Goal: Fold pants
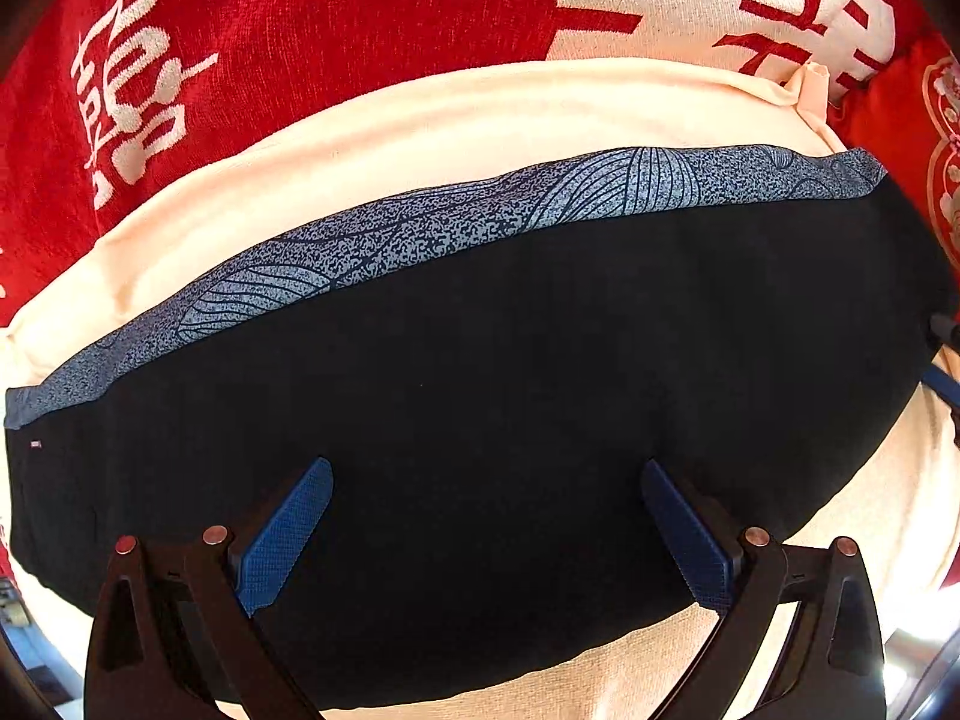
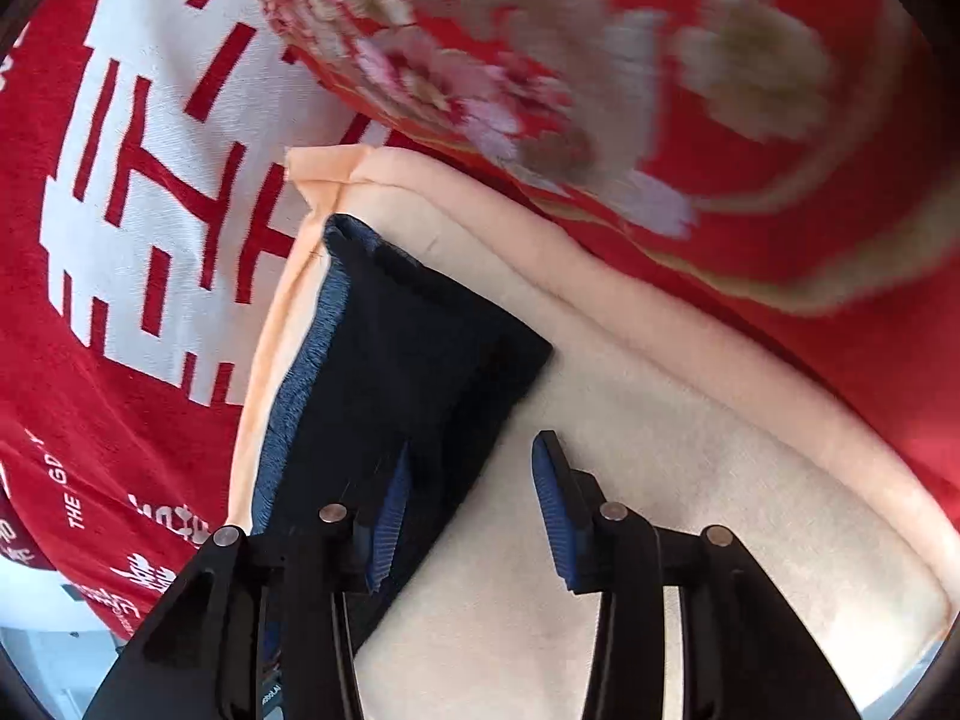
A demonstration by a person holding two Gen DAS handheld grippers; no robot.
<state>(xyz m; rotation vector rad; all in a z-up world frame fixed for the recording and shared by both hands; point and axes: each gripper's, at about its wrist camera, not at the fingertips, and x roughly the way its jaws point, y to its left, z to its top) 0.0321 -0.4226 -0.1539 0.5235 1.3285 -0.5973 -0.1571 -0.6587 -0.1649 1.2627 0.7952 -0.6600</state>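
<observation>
The dark navy pants (image 1: 480,372) lie folded flat on a cream blanket (image 1: 360,138), with a grey-blue patterned waistband (image 1: 420,228) along their far edge. My left gripper (image 1: 486,474) hovers over the pants, wide open and empty. In the right wrist view the pants (image 2: 408,372) show as a narrow folded stack seen from one end. My right gripper (image 2: 471,459) is open and empty at the stack's near right edge, its left finger (image 2: 390,522) over the dark fabric and its right finger (image 2: 555,510) over the cream blanket (image 2: 660,420).
A red cover with white characters (image 1: 240,30) lies beyond the blanket. A red floral quilt (image 2: 660,90) lies bunched at the blanket's far right edge. The bed edge and a pale floor (image 2: 36,630) show at the lower left.
</observation>
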